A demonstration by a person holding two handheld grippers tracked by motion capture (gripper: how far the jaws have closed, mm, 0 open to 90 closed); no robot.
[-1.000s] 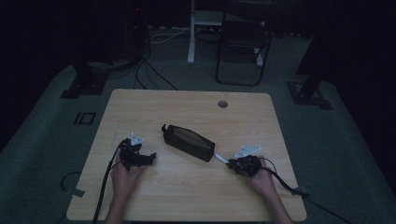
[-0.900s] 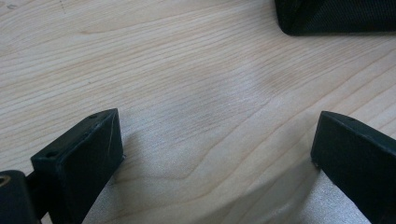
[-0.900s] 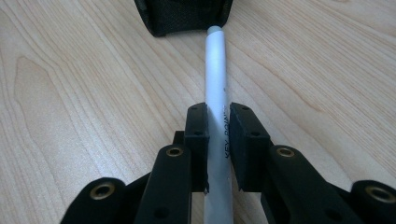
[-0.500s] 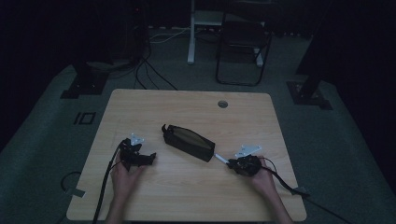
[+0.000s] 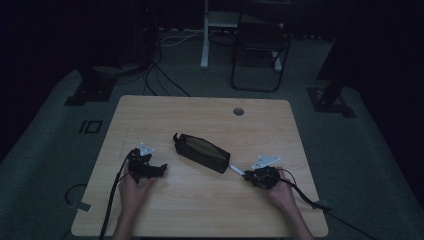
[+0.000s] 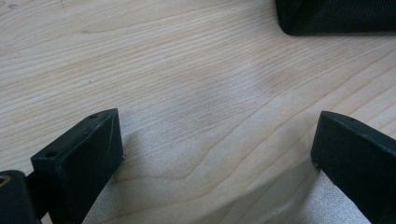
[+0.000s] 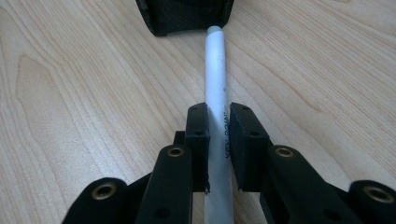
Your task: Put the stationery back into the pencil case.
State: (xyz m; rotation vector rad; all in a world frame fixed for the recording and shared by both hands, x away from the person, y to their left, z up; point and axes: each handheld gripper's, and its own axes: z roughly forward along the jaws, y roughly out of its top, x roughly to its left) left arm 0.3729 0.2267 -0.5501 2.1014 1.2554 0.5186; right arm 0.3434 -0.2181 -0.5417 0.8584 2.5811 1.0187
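A: Where's the white marker (image 7: 217, 88) lying?

B: Low over the tabletop (image 5: 200, 200), its long axis running straight from the right tool (image 7: 218, 122) to the black pouch (image 5: 201, 152), tip at the pouch's near end.

A: Grip?

B: Right tool clamped on its barrel. Left tool (image 6: 215, 154) is spread wide, empty, just beside the pouch's other end.

The high view is dim and murky, black at its upper edges; both gripper views are bright, with near jaws soft.
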